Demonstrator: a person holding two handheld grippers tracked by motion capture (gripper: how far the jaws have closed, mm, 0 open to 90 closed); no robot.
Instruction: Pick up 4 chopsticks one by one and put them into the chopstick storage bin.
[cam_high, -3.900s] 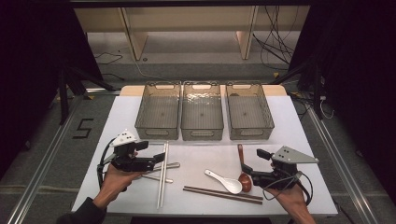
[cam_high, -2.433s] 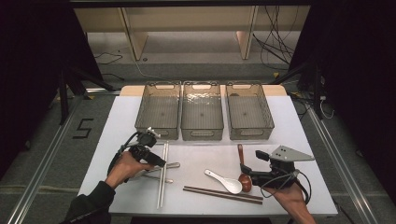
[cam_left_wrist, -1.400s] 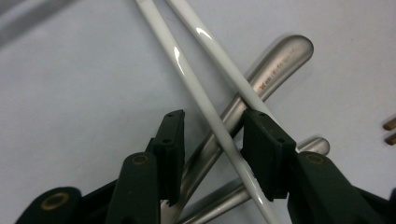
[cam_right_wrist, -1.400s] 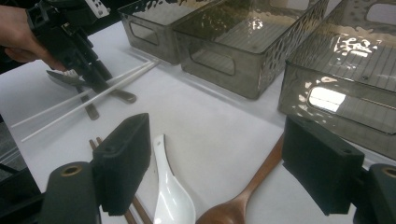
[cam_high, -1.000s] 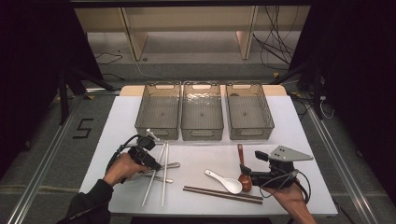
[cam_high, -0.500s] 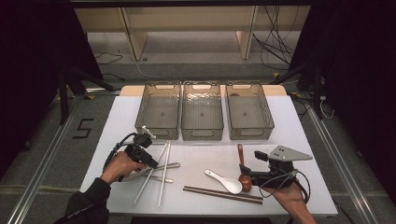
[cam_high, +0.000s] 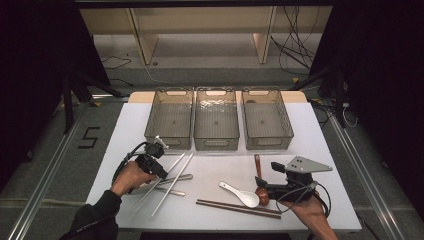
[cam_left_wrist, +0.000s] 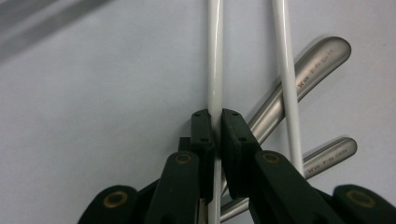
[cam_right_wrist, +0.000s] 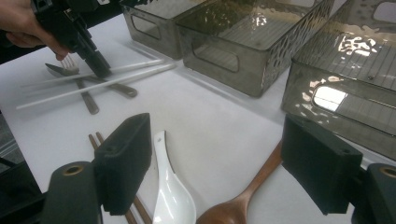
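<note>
In the high view the left gripper (cam_high: 161, 171) stood near the table's (cam_high: 320, 150) left edge; in the left gripper view it was clenched on one white chopstick (cam_left_wrist: 215, 60), running straight along the fingers (cam_left_wrist: 201, 133); in the right gripper view the right gripper (cam_right_wrist: 229, 163) gaped, grasping nothing.

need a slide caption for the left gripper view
Left gripper shut on one white chopstick, a second chopstick and two steel handles alongside.

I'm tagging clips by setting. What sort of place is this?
Probably a lab or data-collection workspace, not a kitchen. A white table holds three empty bins and loose cutlery, loose cables run along the floor behind, and a taped number 5 marks the floor beside a rail.
</note>
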